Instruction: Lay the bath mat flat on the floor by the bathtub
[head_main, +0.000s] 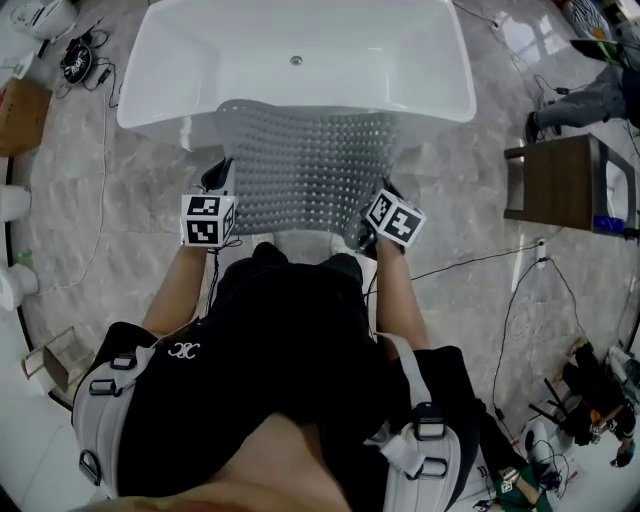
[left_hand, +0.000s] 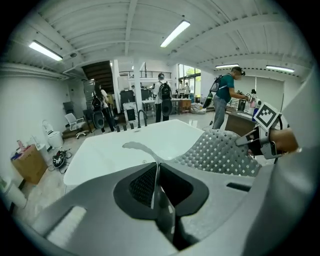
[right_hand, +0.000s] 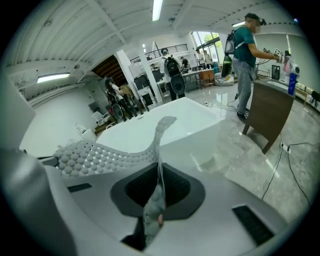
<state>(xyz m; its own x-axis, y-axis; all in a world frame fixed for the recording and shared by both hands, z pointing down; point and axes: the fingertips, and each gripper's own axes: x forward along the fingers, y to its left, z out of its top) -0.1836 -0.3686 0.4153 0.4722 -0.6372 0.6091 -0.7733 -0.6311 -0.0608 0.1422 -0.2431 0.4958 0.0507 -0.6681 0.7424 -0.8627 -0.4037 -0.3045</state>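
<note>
A grey, see-through bath mat (head_main: 308, 165) with rows of small bumps hangs between my two grippers, its far edge draped over the rim of the white bathtub (head_main: 170, 75). My left gripper (head_main: 214, 182) is shut on the mat's near left corner; the thin mat edge (left_hand: 157, 185) runs between its closed jaws. My right gripper (head_main: 376, 198) is shut on the near right corner, the mat's edge (right_hand: 158, 182) pinched between its jaws. In the left gripper view the mat (left_hand: 217, 152) spreads toward the right gripper. The mat (right_hand: 95, 156) sags toward the left in the right gripper view.
A brown wooden table (head_main: 560, 182) stands to the right on the marble floor (head_main: 110, 200). Cables (head_main: 520, 300) trail across the floor at right, and gear (head_main: 78, 60) lies at upper left beside a cardboard box (head_main: 22, 115). People (left_hand: 227, 102) stand in the room behind the tub.
</note>
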